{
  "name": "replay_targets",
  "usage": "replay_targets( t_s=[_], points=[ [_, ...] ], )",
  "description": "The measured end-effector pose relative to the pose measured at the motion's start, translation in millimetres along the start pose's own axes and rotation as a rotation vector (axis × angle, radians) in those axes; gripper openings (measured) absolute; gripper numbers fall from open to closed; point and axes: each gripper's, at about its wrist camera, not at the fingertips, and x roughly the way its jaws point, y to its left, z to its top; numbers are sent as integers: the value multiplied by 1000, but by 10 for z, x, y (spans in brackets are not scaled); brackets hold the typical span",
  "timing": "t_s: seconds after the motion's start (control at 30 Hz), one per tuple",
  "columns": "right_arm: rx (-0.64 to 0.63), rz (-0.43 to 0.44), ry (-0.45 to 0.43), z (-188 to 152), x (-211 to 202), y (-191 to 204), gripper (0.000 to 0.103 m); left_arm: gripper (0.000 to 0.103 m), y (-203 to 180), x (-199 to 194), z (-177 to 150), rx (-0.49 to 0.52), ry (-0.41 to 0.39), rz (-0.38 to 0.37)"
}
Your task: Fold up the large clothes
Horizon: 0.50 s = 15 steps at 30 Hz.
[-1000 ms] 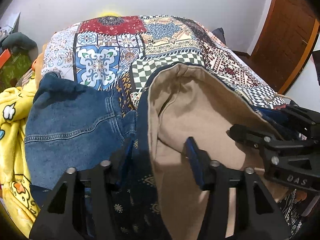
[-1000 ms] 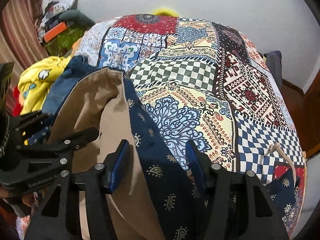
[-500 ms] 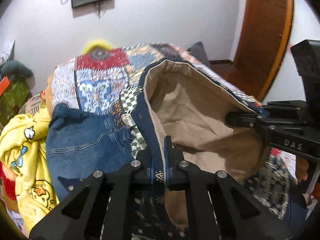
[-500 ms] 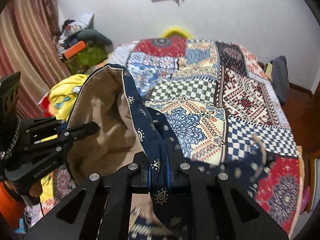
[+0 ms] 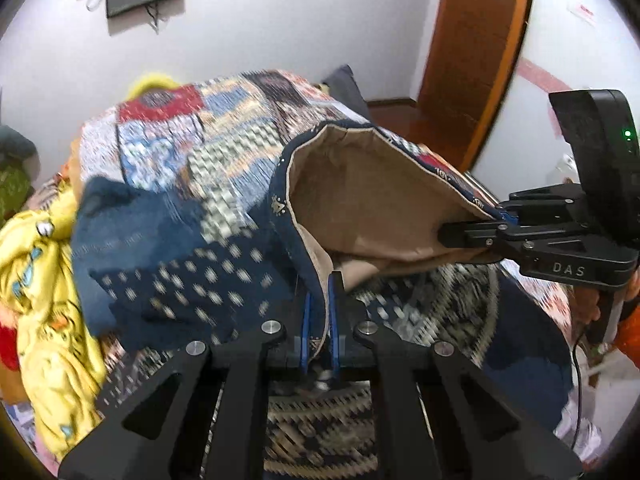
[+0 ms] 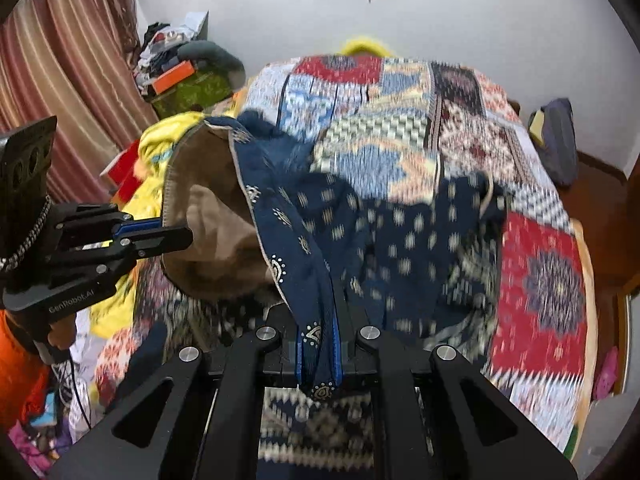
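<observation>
Both claws, left (image 5: 320, 322) and right (image 6: 319, 354), have clamped the navy garment (image 6: 288, 216), lifting its hem; bedspread (image 6: 460, 120) blurred.

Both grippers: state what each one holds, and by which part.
The left gripper and right gripper each pinch the navy patterned garment by its tan-lined edge, at two separate spots, with the fabric opening between them.

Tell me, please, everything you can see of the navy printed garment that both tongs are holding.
The navy printed garment looks like soft woven cloth, dark blue with small pale motifs and a plain tan lining. Its bound edge is pinched at two spots: the left tongs and the right tongs are both shut on it. Between them the opening gapes, showing the lining. The rest trails down, blurred, onto the patchwork bedspread, beside a yellow blanket.
</observation>
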Motion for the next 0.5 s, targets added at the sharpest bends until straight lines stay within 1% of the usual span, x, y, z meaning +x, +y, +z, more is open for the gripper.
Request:
replay_targets(
  t_s=[0.1,0.17,0.23,0.3,0.4,0.5],
  points=[
    [12,18,33,-170,-25,1,11,7,-129,13,-183,10,44,-26],
    [14,32,63,-268,-43,22,13,7,-180,12,-295,8,61,-35],
    [7,41,81,-346,-77,41,13,7,-220,3,-397,4,80,-40],
    [0,39,81,-425,-139,62,14,9,-256,-35,-516,-6,97,-42],
    [0,42,87,-482,-221,53,14,9,-283,-131,-641,-13,102,-41],
    [1,47,86,-520,-310,29,14,12,-290,-334,-677,-10,74,-24]
  ],
)
